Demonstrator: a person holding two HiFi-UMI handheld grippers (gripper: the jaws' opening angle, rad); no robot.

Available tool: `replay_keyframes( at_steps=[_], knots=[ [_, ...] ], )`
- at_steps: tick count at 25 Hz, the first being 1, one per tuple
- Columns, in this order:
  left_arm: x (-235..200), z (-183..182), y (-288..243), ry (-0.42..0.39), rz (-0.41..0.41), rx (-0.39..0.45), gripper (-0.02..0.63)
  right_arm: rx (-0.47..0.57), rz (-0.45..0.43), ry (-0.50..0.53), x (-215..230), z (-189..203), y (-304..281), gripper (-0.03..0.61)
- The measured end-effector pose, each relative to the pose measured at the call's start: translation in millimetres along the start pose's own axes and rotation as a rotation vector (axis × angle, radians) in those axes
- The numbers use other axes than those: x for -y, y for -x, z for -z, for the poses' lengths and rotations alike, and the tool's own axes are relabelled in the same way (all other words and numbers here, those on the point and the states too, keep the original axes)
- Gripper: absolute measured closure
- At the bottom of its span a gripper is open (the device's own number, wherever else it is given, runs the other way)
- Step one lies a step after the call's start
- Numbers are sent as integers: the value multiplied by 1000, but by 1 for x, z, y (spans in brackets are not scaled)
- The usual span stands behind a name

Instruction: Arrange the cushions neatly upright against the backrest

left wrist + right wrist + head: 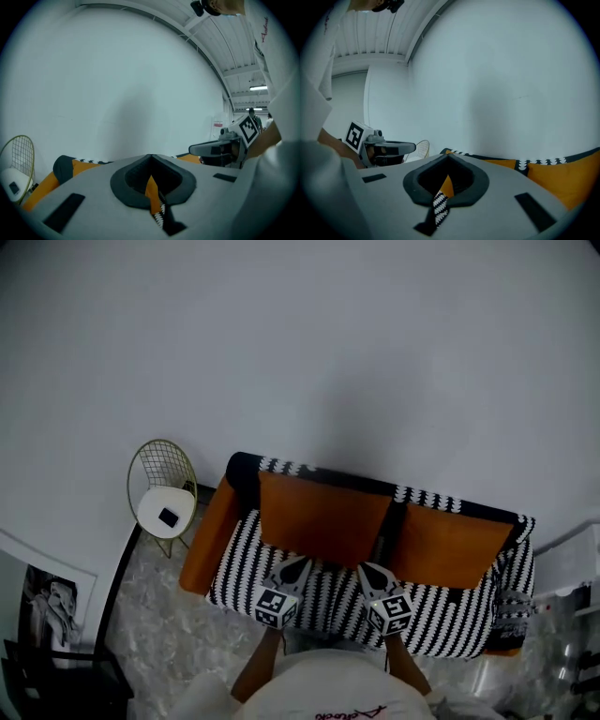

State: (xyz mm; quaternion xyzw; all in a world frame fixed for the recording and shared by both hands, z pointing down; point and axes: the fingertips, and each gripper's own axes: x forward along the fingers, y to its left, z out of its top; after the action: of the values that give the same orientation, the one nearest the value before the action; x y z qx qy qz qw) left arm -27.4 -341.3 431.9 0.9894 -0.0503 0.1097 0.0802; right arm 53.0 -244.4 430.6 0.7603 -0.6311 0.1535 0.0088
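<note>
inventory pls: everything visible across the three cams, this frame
sofa: 1, black-and-white pattern with orange sides, against the wall
left cushion: 1, orange, upright against the backrest
right cushion: 1, orange, upright against the backrest
wire chair: 1, gold with white seat, left of the sofa
small object: 1, dark, on the chair seat
floor: grey, marbled
left gripper: 1, grey, shut, empty, over the sofa seat
right gripper: 1, grey, shut, empty, beside it
</note>
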Motion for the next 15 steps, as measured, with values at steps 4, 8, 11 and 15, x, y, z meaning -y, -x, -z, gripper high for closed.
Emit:
replay_keyframes(
  at_steps=[4, 8, 11, 15],
  knots=[
    [20, 10, 35, -3, 28, 3, 584, -14, 12, 43, -38, 7, 20, 552],
    [44, 24, 75, -25, 49, 3, 584, -24, 19, 67, -77, 22, 49, 552],
    [57, 32, 104, -21, 56, 14, 584, -18, 33, 60, -102, 31, 71, 552],
    [71, 36, 134, -26, 58, 17, 584, -5, 64, 51, -123, 39, 96, 552]
  ],
)
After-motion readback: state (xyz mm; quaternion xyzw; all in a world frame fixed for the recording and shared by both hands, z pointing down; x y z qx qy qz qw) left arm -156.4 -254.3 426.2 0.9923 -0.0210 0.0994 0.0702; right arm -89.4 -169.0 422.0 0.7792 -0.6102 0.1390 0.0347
